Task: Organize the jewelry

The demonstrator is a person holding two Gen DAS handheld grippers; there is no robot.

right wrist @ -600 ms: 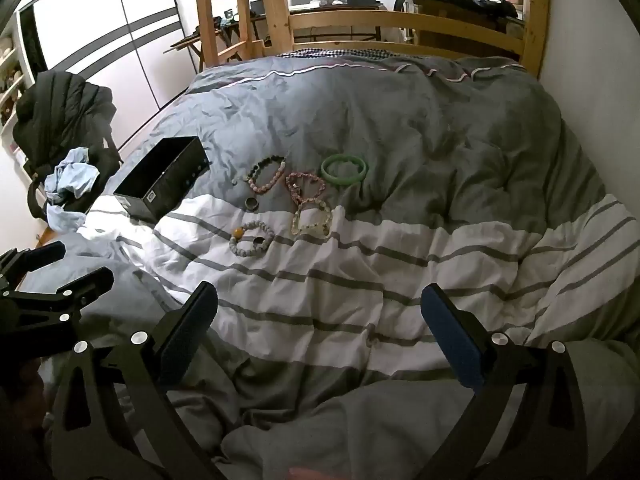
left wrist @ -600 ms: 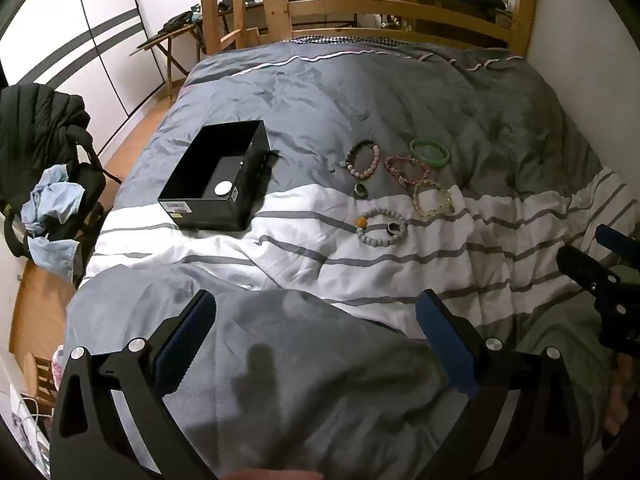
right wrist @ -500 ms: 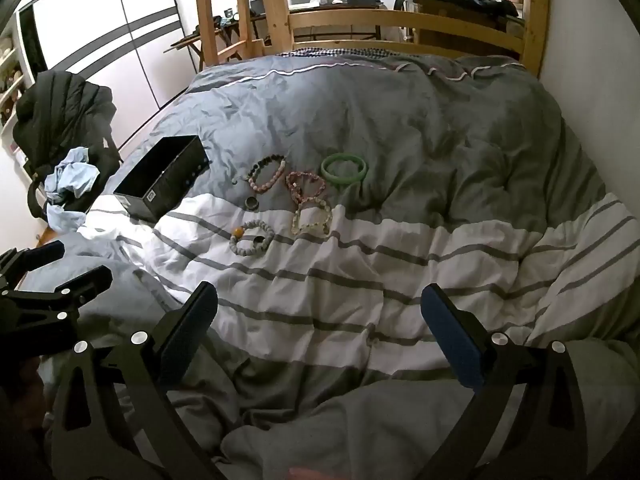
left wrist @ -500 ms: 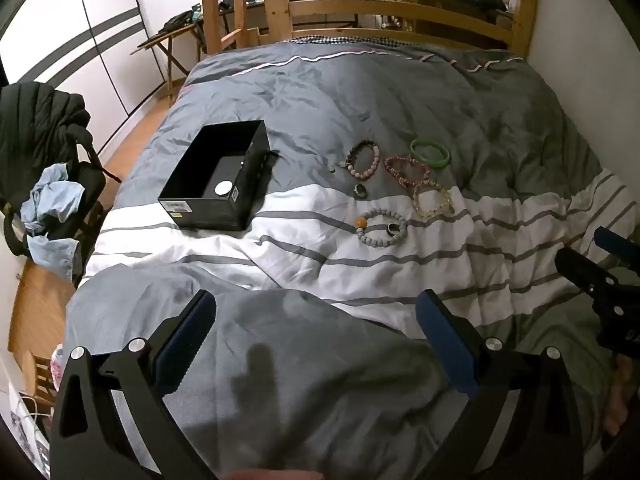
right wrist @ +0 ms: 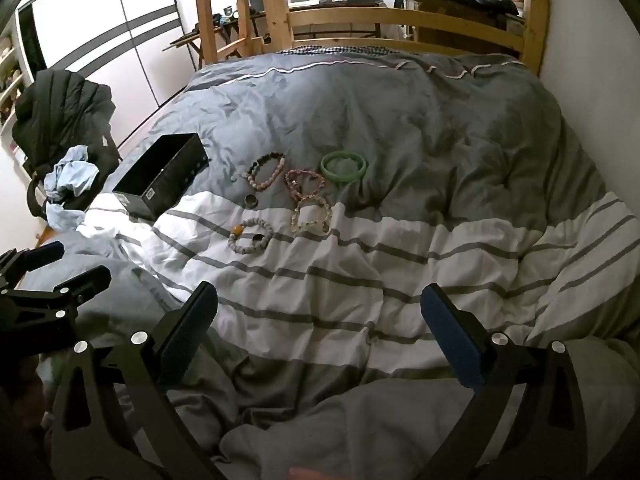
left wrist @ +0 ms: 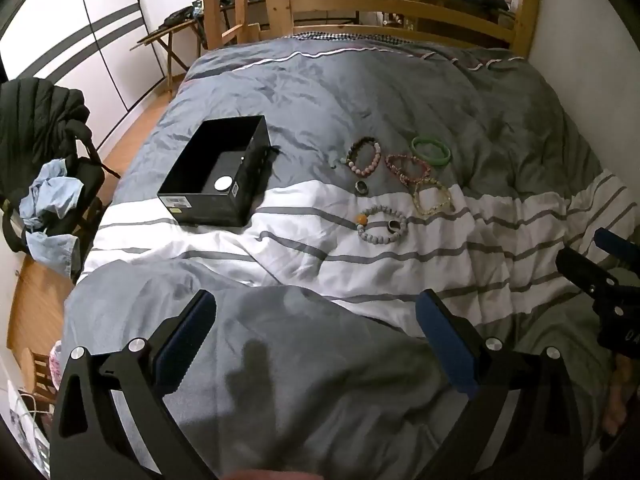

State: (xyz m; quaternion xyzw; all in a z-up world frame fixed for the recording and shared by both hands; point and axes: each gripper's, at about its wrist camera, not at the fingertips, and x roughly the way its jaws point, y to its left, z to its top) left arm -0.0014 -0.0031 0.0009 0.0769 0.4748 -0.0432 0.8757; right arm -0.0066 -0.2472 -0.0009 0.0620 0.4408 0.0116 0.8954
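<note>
An open black box (left wrist: 218, 172) (right wrist: 162, 180) sits on the bed's duvet with a small round white thing inside. To its right lie several bracelets: a green bangle (left wrist: 431, 150) (right wrist: 343, 165), a pink bead bracelet (left wrist: 363, 156) (right wrist: 266, 171), a dark red one (left wrist: 407, 168) (right wrist: 305, 183), a yellow one (left wrist: 432, 198) (right wrist: 312, 216), a grey bead bracelet (left wrist: 382, 224) (right wrist: 251, 236) and a dark ring (left wrist: 362, 187) (right wrist: 251, 201). My left gripper (left wrist: 316, 332) and right gripper (right wrist: 320, 320) both hover open over the near duvet, well short of the jewelry, holding nothing.
A grey and white striped duvet (left wrist: 360, 92) covers the bed. A wooden bed frame (left wrist: 400, 8) stands at the far end. A chair with a black jacket and blue cloth (left wrist: 44, 168) is left of the bed. A wall (right wrist: 592, 32) runs along the right.
</note>
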